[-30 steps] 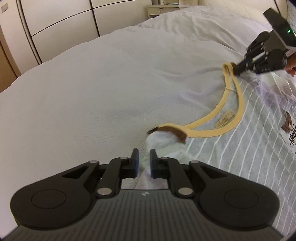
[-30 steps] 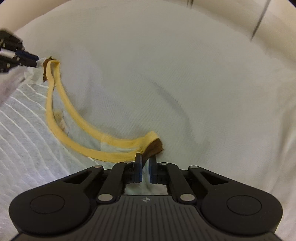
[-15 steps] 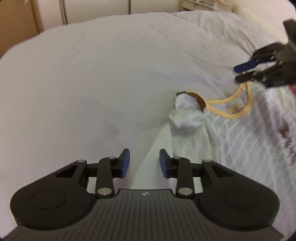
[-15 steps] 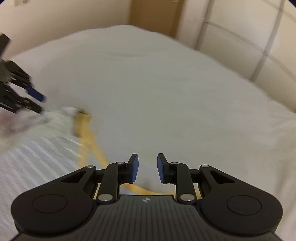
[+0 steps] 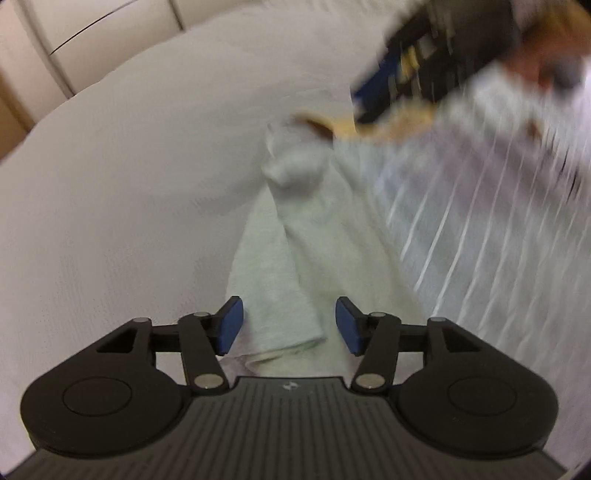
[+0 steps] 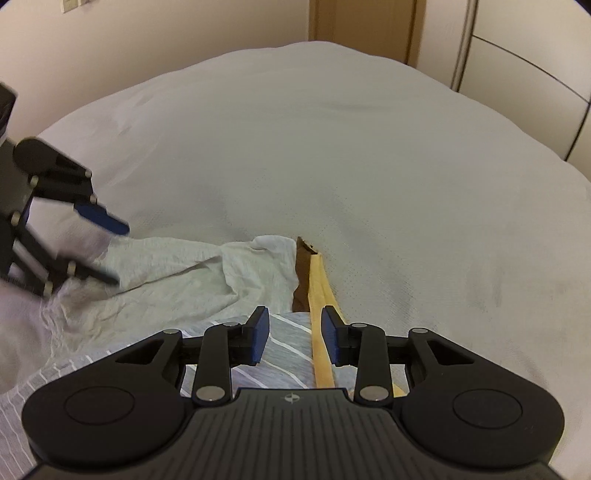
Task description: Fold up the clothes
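Note:
A white shirt with thin stripes [image 5: 461, 236] lies on the bed, its yellow collar band [image 6: 319, 295] ending in a brown patch [image 6: 302, 273]. A plain white sleeve [image 5: 295, 236] is bunched and runs toward me in the left wrist view. My left gripper [image 5: 288, 330] is open, its blue pads on either side of the sleeve's cuff end, not pressing it. My right gripper [image 6: 295, 339] is open just above the collar band and striped cloth. The left gripper [image 6: 107, 247] shows open at the left. The right gripper [image 5: 365, 99] is a blur over the collar.
A white duvet [image 6: 351, 155] covers the whole bed under the shirt. Pale wardrobe doors [image 6: 524, 55] stand beyond the bed on the right, and a wooden door [image 6: 362, 26] is at the back. A hand [image 5: 543, 59] holding the right gripper shows blurred.
Both grippers were shut on the shirt at the collar ends one second ago and have let go and opened. The left has drawn back along the sleeve; the right has swung round over the collar.

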The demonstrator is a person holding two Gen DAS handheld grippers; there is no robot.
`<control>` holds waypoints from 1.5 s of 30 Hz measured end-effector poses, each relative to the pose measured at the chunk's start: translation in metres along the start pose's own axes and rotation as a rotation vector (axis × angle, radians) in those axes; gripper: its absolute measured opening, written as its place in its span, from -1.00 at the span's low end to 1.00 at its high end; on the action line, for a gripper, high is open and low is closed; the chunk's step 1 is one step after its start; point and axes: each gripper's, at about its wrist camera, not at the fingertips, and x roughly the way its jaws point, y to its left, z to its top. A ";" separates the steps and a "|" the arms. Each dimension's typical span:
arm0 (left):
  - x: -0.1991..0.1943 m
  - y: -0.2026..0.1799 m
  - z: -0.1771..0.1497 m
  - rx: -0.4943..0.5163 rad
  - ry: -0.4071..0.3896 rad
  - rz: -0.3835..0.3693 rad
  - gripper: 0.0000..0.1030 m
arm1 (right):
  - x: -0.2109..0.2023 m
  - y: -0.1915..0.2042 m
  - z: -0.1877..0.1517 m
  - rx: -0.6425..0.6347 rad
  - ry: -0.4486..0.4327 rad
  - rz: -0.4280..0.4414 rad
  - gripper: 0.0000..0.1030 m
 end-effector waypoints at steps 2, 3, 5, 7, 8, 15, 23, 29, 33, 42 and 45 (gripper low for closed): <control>0.006 0.007 -0.001 -0.002 0.020 0.029 -0.92 | 0.000 -0.001 -0.001 0.029 0.009 -0.010 -0.32; 0.003 0.019 -0.002 -0.050 0.006 0.042 -0.92 | -0.002 0.001 -0.002 0.029 0.011 -0.015 -0.32; -0.004 0.049 -0.004 -0.167 -0.025 0.076 -0.92 | -0.006 0.004 -0.004 0.017 0.012 -0.025 -0.32; -0.009 0.079 -0.006 -0.277 -0.046 0.098 -0.91 | -0.013 0.005 -0.004 -0.006 0.009 -0.035 -0.32; -0.010 0.090 -0.008 -0.321 -0.049 0.093 -0.90 | -0.012 0.006 -0.004 -0.012 0.010 -0.039 -0.32; -0.007 0.115 -0.026 -0.509 0.014 0.009 -0.90 | 0.005 0.005 0.011 -0.020 0.013 -0.034 -0.32; -0.012 0.121 -0.046 -0.624 -0.008 -0.009 -0.90 | 0.047 -0.012 0.040 0.078 0.041 -0.014 -0.32; -0.013 0.129 -0.059 -0.723 -0.021 -0.026 -0.90 | 0.052 -0.012 0.049 0.098 -0.009 -0.098 -0.80; -0.013 0.132 -0.069 -0.796 -0.028 -0.037 -0.84 | 0.050 -0.010 0.045 0.105 -0.008 -0.137 -0.45; -0.046 0.125 -0.096 -0.999 -0.101 -0.049 -0.72 | -0.014 0.033 0.019 0.132 -0.065 -0.099 -0.13; -0.048 0.109 -0.095 -0.962 -0.094 -0.124 -0.56 | -0.032 0.082 0.000 0.132 -0.060 -0.002 -0.13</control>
